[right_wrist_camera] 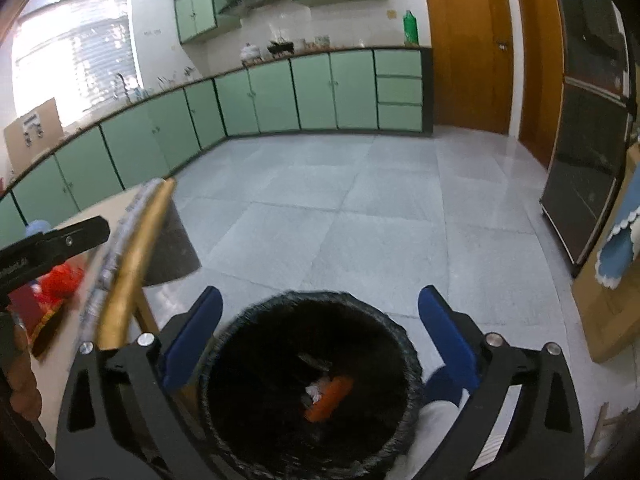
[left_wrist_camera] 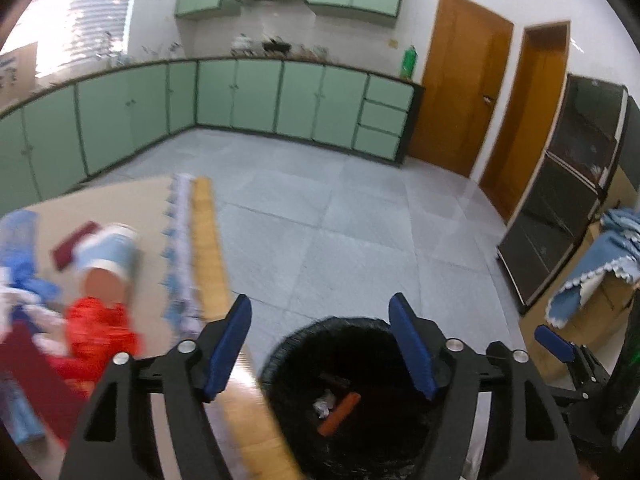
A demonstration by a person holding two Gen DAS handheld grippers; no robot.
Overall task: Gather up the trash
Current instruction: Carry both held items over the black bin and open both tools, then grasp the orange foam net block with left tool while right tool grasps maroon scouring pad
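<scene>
A black trash bin stands on the floor by the table edge; it also shows in the right wrist view. Inside lie an orange wrapper and a crumpled white scrap. My left gripper is open and empty above the bin. My right gripper is open and empty above the bin too; it also shows in the left wrist view. On the table lie a red wrapper, a blue-and-white paper cup on its side, and a dark red packet.
The table's wooden edge strip runs beside the bin. Green cabinets line the far walls. A dark glass-door cabinet and a box draped with blue cloth stand at the right. Grey floor tiles lie beyond.
</scene>
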